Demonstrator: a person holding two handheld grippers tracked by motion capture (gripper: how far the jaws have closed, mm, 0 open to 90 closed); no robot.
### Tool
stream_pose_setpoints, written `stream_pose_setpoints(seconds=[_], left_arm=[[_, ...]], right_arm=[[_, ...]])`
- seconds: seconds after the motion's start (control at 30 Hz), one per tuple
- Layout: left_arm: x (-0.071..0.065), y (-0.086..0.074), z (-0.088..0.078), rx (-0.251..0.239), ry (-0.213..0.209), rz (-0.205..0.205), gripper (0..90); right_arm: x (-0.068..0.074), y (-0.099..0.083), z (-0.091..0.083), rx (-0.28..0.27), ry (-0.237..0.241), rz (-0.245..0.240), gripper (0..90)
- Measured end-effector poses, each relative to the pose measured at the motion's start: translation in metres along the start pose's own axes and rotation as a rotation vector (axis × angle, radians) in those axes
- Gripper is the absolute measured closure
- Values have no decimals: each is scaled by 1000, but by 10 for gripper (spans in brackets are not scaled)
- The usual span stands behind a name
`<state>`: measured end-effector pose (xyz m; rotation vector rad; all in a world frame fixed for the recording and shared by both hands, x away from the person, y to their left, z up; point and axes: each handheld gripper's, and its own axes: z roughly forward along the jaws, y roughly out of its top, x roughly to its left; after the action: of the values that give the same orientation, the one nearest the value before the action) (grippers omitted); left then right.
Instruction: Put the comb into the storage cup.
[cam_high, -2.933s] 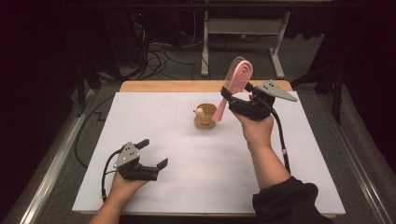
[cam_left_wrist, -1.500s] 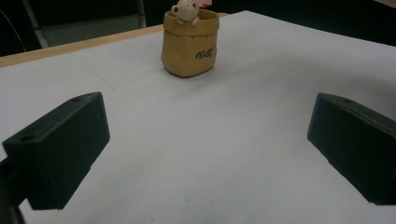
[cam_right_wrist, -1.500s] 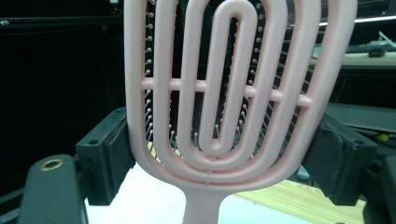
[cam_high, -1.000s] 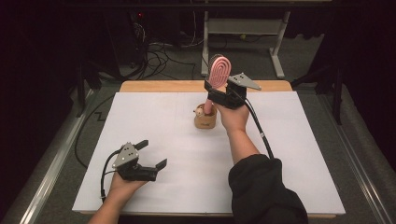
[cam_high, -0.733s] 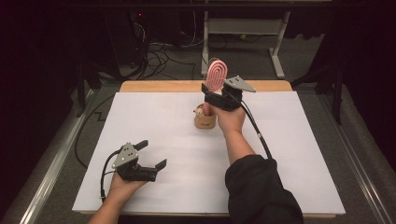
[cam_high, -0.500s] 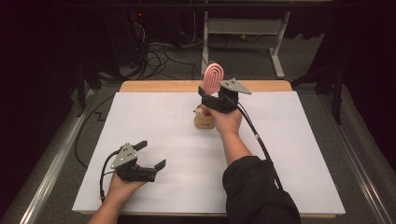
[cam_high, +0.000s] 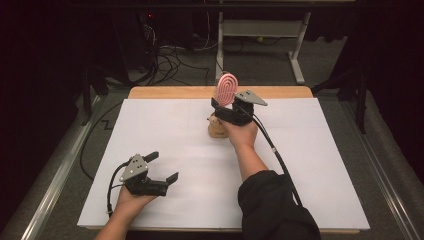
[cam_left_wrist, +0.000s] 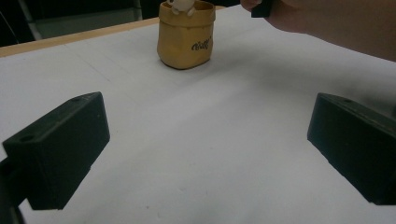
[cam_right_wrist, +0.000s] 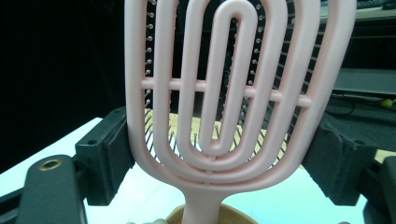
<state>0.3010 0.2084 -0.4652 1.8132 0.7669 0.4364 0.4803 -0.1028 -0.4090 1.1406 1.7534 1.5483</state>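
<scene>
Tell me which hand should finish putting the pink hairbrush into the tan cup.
Right. Its tool grips the pink hairbrush upright, handle already at the tan cup. The left tool rests open near the table's front edge, well away.

Each gripper is black, with two blocky jaws, a grey three-cornered plate on top and a black cable trailing back. On the left gripper (cam_high: 162, 170) the jaw blocks are matte, each with a small hole. The right gripper (cam_high: 223, 106) has a brass-ringed screw hole. A black sleeve (cam_high: 272, 205) covers the right arm; the left forearm is bare.
</scene>
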Motion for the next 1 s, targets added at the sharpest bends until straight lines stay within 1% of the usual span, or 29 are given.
stream_pose_setpoints(seconds=[0.27, 0.37, 0.47, 0.77, 0.87, 1.0], left_arm=[[-1, 0, 1, 2, -2, -1, 0], [-2, 0, 1, 4, -3, 2, 0], [-2, 0, 2, 8, -4, 5, 0], [-2, 0, 1, 8, -7, 3, 0], [-2, 0, 2, 8, -9, 4, 0], [-2, 0, 2, 11, -7, 5, 0]], right_arm=[[-3, 1, -2, 18, 3, 13, 192], [-7, 2, -3, 26, 0, 38, 190], [-13, 2, -4, 34, 7, 66, 189], [-25, -1, -9, 33, 9, 122, 180], [-28, -1, -10, 37, 6, 130, 175], [-29, 0, -11, 41, 6, 124, 172]])
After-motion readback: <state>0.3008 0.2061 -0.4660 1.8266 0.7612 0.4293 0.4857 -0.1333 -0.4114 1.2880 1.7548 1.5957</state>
